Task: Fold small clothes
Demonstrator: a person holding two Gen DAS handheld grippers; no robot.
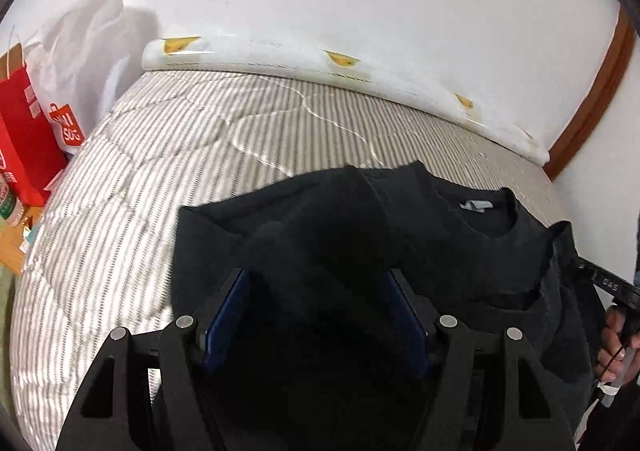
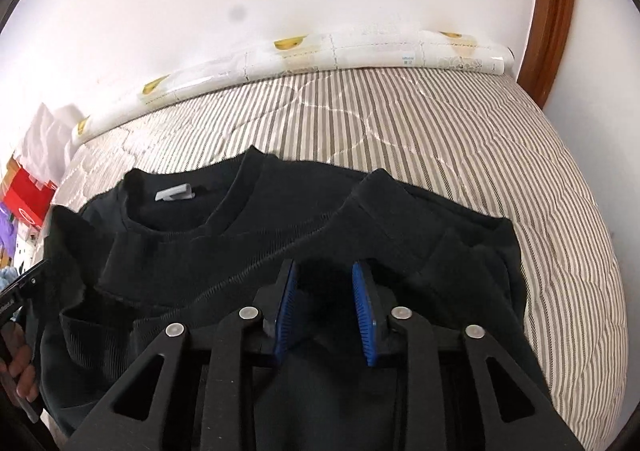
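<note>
Your left gripper (image 1: 316,279) stands with its fingers wide apart over the black sweatshirt (image 1: 400,235) spread beneath and ahead of them on the striped mattress (image 1: 200,139), while your right gripper (image 2: 326,271) holds a narrower gap above the same cloth.

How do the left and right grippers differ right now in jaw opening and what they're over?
1. Opening: the left gripper has its jaws spread wide; the right gripper has them open more narrowly.
2. Position: the left gripper sits over the left part of the black sweatshirt, the neck label off to its right; the right gripper sits over the right side, the label to its left.

Shared: both have blue pads and point across the sweatshirt on the striped mattress.
</note>
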